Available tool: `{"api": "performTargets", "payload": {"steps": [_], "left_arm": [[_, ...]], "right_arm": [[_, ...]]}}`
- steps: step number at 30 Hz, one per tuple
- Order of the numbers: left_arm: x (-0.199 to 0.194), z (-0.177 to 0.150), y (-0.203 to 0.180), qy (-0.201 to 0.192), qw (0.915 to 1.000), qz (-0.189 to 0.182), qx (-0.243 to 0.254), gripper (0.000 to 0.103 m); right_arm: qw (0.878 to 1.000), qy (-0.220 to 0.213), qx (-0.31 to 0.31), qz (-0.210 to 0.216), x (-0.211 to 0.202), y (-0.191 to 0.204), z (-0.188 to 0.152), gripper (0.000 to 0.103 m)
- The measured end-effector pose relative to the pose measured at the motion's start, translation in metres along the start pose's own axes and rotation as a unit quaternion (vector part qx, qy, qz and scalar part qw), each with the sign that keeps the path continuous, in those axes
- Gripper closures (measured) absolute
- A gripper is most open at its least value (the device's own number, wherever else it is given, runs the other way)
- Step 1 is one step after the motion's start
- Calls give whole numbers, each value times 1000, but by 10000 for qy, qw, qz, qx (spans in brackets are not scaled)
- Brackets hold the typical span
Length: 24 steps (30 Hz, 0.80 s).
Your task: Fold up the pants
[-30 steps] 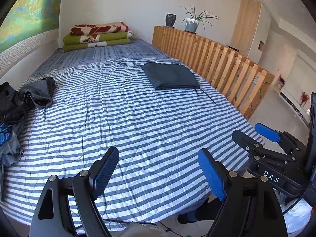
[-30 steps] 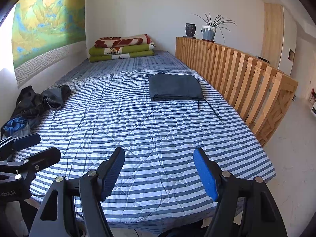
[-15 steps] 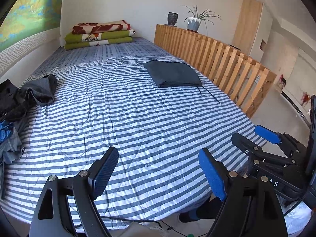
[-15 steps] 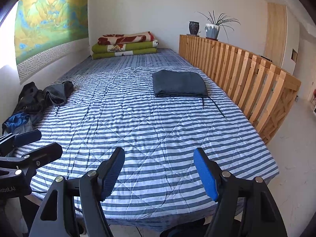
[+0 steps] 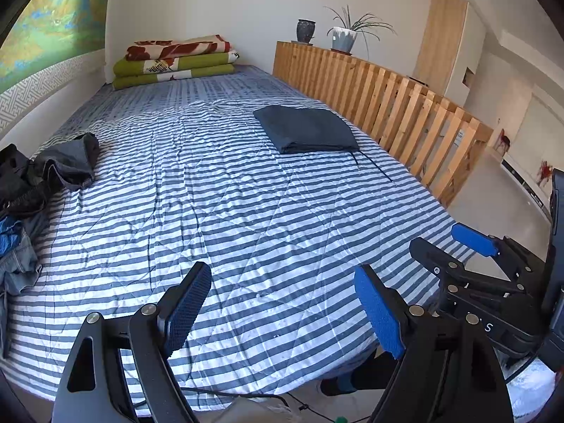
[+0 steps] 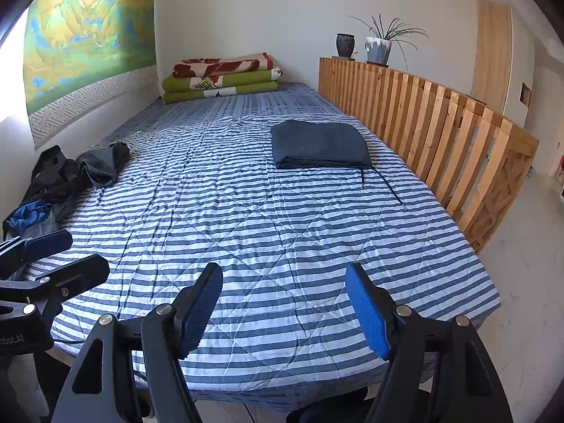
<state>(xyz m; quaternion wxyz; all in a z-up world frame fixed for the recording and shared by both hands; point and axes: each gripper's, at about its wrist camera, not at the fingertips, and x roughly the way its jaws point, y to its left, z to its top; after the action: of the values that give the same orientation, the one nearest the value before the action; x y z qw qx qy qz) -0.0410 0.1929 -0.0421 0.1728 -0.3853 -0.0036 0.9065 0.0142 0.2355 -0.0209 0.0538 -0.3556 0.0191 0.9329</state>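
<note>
A dark grey folded pair of pants (image 5: 306, 134) (image 6: 319, 144) lies flat on the striped bed (image 5: 229, 211) (image 6: 268, 232) near the wooden rail, with a thin drawstring trailing toward me. A heap of unfolded dark and blue clothes (image 5: 38, 183) (image 6: 67, 183) sits at the bed's left edge. My left gripper (image 5: 282, 313) hovers open over the near edge of the bed, holding nothing. My right gripper (image 6: 283, 308) is open and empty too, beside it on the right (image 5: 469, 243). Both are far from the clothes.
A slatted wooden rail (image 5: 387, 105) (image 6: 433, 123) runs along the bed's right side, with a vase and a potted plant (image 6: 379, 47) on top. Folded green and red blankets (image 5: 176, 60) (image 6: 222, 77) are stacked at the far end. A wall hanging (image 6: 84, 42) is on the left.
Both views tilted slightly downward and pulled back a little; the folded pants and bedding sit a bit lower in frame. Both grippers stay open and empty.
</note>
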Motion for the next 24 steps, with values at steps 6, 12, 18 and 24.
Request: {"api": "performTargets", "payload": {"steps": [6,12,18,24], "left_arm": [[1,0,0,8,10000,-20,31,17],[2,1,-1,9,10000,-30,38,17],[4,-1,0,5,10000,-18,33,17],[7,-4,2,2,10000,19,1,17]], "right_arm": [[10000,23,11,13,2,-1,0,34],[10000,41,8,19,3,-1,-1,34],[10000,54,6,21,4,-1,-2,34],[10000,89,-15,30,8,-1,-4,34]]}}
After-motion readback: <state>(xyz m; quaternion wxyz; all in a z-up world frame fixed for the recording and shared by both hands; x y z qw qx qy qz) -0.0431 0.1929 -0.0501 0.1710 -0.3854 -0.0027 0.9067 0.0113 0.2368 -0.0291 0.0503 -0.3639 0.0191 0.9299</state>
